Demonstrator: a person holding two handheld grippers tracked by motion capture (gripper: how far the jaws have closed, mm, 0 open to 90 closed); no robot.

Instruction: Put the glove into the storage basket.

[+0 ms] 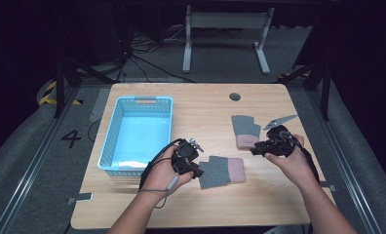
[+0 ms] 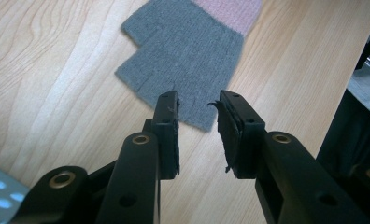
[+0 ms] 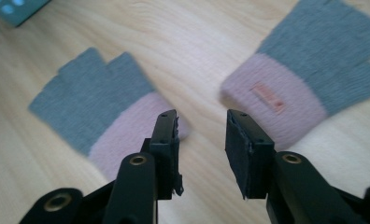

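Note:
Two grey fingerless gloves with pink cuffs lie on the wooden table. The near glove (image 1: 222, 170) (image 2: 183, 51) (image 3: 89, 102) lies flat, cuff pointing right. My left gripper (image 1: 199, 171) (image 2: 197, 112) is open at its grey finger edge, jaws on either side of the hem and nothing clamped. The far glove (image 1: 243, 127) (image 3: 309, 70) has a small label on its cuff. My right gripper (image 1: 255, 148) (image 3: 202, 126) is open just above the bare wood between the two pink cuffs, holding nothing.
An empty light-blue plastic basket (image 1: 144, 100) (image 3: 15, 9) (image 2: 1, 196) stands on the left half of the table. A round cable hole (image 1: 235, 96) sits near the far edge. Beyond the table are a white desk frame (image 1: 225, 22) and floor cables.

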